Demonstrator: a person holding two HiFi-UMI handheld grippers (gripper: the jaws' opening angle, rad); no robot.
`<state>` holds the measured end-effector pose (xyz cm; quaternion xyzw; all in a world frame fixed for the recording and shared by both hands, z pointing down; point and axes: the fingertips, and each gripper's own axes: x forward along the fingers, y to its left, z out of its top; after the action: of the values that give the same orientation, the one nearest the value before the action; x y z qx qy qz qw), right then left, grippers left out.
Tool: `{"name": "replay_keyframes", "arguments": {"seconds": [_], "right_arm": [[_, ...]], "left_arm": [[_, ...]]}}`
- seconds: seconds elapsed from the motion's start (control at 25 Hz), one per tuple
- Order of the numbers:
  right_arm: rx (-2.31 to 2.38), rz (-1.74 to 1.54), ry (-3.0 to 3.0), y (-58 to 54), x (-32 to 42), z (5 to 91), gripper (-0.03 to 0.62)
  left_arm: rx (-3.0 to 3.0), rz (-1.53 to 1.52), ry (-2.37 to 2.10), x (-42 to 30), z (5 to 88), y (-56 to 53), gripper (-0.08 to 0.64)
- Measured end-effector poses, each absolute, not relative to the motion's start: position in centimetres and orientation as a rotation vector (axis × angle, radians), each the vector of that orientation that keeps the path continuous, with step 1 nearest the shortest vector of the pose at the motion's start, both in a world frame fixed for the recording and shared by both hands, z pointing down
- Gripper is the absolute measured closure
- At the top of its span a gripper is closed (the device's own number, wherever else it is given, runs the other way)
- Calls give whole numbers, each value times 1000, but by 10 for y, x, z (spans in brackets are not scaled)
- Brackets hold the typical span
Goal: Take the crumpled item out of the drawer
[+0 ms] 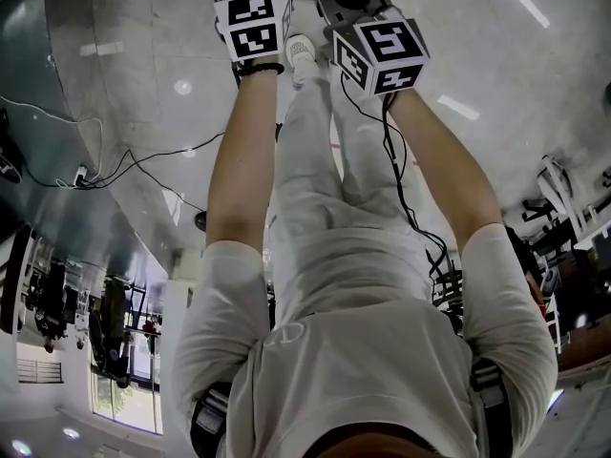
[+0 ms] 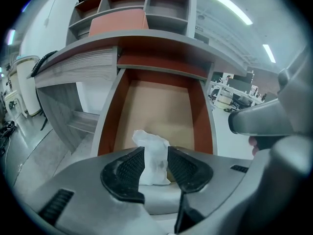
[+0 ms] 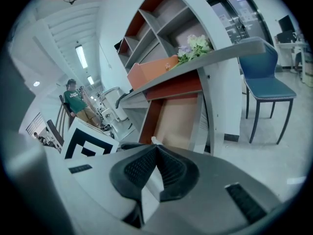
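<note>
Straddling the crumpled white item (image 2: 152, 156) at the near end of the open drawer (image 2: 108, 126), our left gripper (image 2: 155, 151) stands wide open, not yet pinching, so we should close squarely on its middle before lifting; our right gripper (image 3: 156, 151) is shut, empty.

Drawer (image 2: 108, 121) open-topped in front, desktop (image 2: 161, 37) overhanging its rear

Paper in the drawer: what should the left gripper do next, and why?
Probably squeeze shut on the paper. The left gripper has its jaws apart, one on each side of the crumpled paper, which lies at the front of the open drawer. A grip likely has to come before lifting it out.
</note>
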<state>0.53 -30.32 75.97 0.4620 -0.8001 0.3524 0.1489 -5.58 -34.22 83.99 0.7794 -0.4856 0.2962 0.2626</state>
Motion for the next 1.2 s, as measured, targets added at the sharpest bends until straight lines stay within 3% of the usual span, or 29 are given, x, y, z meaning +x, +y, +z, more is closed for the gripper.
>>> {"name": "replay_keyframes", "arguments": {"seconds": [0.72, 1.2], "right_arm": [[1347, 1037, -2291, -305, 6, 761, 591], [1356, 1042, -2289, -302, 6, 766, 591]], "left_arm": [[2047, 905, -1291, -55, 851, -341, 416], [2008, 931, -1315, -66, 858, -343, 505]]}}
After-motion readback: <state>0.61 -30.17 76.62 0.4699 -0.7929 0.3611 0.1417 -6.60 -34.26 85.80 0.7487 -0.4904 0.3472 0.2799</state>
